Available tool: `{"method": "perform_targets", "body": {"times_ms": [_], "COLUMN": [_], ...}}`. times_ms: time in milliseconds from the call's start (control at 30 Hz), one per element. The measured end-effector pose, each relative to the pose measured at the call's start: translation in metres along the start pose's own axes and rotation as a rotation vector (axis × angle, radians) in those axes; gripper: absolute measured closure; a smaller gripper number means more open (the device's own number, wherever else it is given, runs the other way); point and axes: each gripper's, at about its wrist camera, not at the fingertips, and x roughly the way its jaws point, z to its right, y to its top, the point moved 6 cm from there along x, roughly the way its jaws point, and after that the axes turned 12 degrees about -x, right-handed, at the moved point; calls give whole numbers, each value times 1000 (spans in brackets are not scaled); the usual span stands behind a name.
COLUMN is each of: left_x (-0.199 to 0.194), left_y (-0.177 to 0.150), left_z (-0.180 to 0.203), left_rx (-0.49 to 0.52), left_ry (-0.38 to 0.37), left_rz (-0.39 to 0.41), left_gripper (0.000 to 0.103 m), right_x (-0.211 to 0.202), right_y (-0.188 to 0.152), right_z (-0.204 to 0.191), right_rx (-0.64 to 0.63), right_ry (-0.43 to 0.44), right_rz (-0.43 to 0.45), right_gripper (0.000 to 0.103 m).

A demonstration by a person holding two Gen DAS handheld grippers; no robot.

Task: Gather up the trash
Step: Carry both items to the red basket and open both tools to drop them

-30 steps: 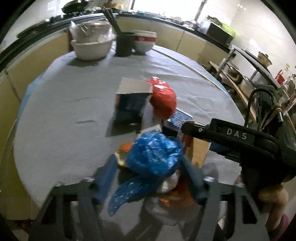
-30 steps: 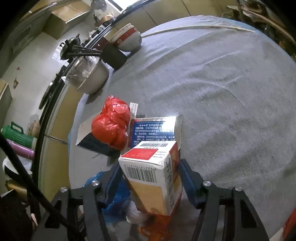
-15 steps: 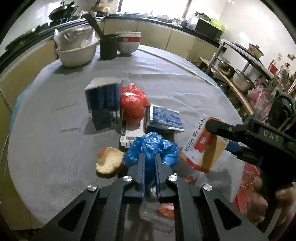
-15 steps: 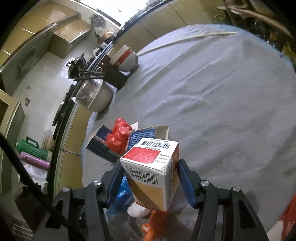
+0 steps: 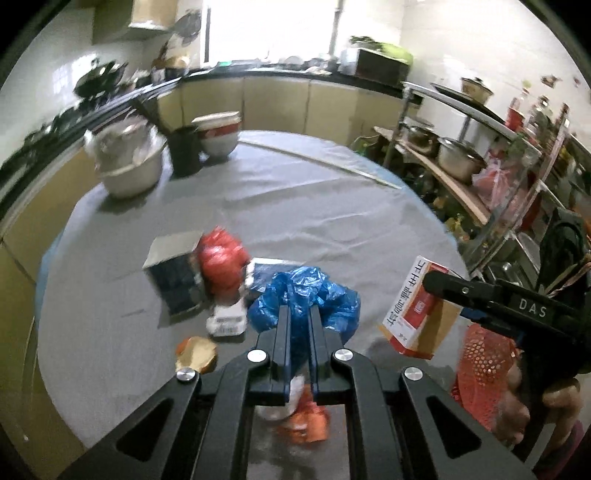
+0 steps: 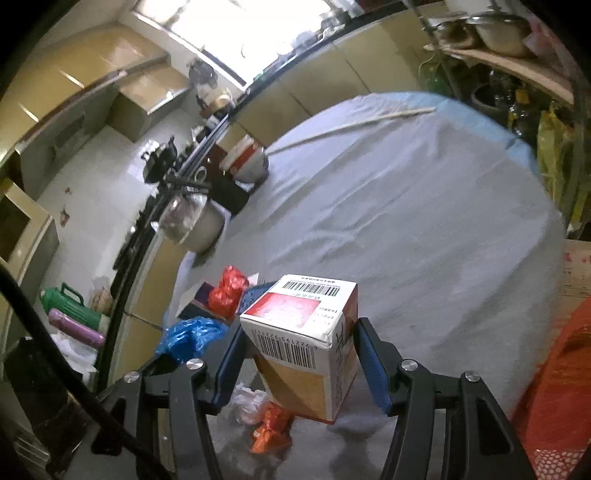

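Both grippers loaded up, hauling trash off the table (image 5: pixel 332 206)

Left gripper (image 5: pixel 298 314) is pinching the blue bag (image 5: pixel 314 291) tight; right gripper (image 6: pixel 301 354) is clamping the carton (image 6: pixel 306 343), lifted above the table's near edge, probably heading for the red mesh bag (image 6: pixel 561 387) beside it.

Daylight floods from a blown-out window (image 5: pixel 266 33) far beyond the fingertips, leaving the nearer table (image 5: pixel 314 206) dim and grey. Fisheye bending curves the edges into black corners. Motion blur smears the counter left of the fingers; soft shadows fall toward them
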Motion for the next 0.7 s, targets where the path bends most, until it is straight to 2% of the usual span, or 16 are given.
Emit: {"method": "perform_targets", "body": {"times_ms": [167, 300, 433, 633, 700], "left_x": [-3, 0, 9, 28, 40], "left_y": [1, -11, -37, -91, -113], "left_z": [49, 100, 151, 230, 256], "left_rx": [83, 175, 266, 410, 441], "left_ry": [-50, -110, -181, -274, -307], "left_rz": [6, -18, -82, -197, -260], "left_gripper": [95, 95, 95, 95, 95], "right_x": [-48, -89, -134, -187, -199], "right_y": [3, -3, -22, -70, -87], "right_z": [36, 77, 128, 210, 232], "right_rx": [26, 77, 150, 307, 358], "right_ry": [-53, -102, -186, -296, -318], "right_rz": [78, 126, 154, 156, 149], "right_gripper": [42, 42, 42, 42, 42]}}
